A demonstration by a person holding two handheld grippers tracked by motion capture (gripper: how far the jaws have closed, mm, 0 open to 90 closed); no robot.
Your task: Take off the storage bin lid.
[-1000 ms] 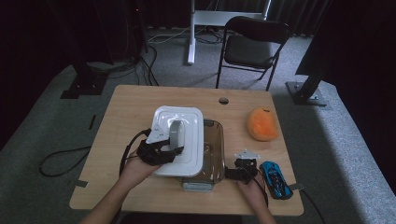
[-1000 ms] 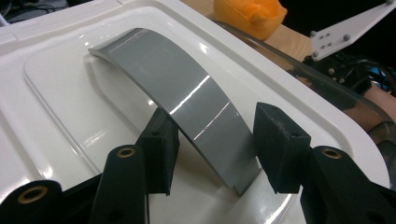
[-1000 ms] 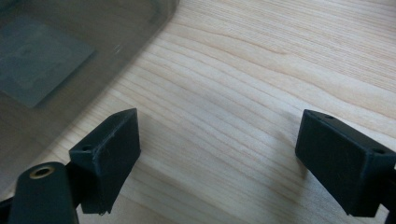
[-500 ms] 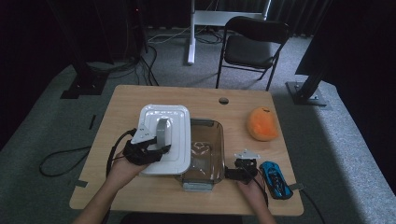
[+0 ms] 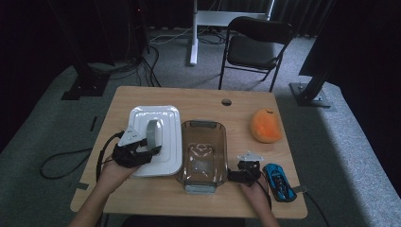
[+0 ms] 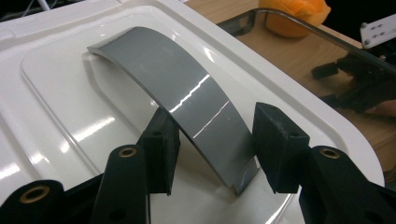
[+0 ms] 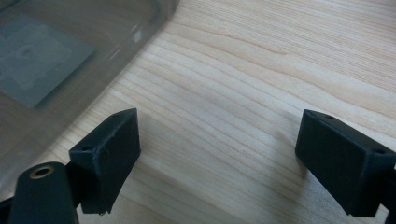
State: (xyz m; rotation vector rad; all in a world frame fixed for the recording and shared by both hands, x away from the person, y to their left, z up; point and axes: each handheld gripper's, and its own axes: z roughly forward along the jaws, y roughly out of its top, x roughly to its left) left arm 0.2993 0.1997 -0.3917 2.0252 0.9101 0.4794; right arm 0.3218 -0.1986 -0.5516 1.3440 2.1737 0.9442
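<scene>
Left gripper (image 6: 210,135) is clamping the grey arched handle (image 6: 187,98) of the white lid (image 5: 156,137), both pads pressing its edges; the lid is lying on the table (image 5: 198,101), just beside the clear container (image 5: 203,151). Right gripper (image 7: 215,154) is standing wide, holding nothing, with the container's wall just beside it.

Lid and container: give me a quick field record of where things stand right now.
lid: white lid flat on the table, left of the container
handle: grey handle between the left gripper jaws
container: clear container uncovered, nothing inside
right gripper: right gripper jaws wide apart over bare wood beside the container
nearby: orange plush; blue toy car
</scene>
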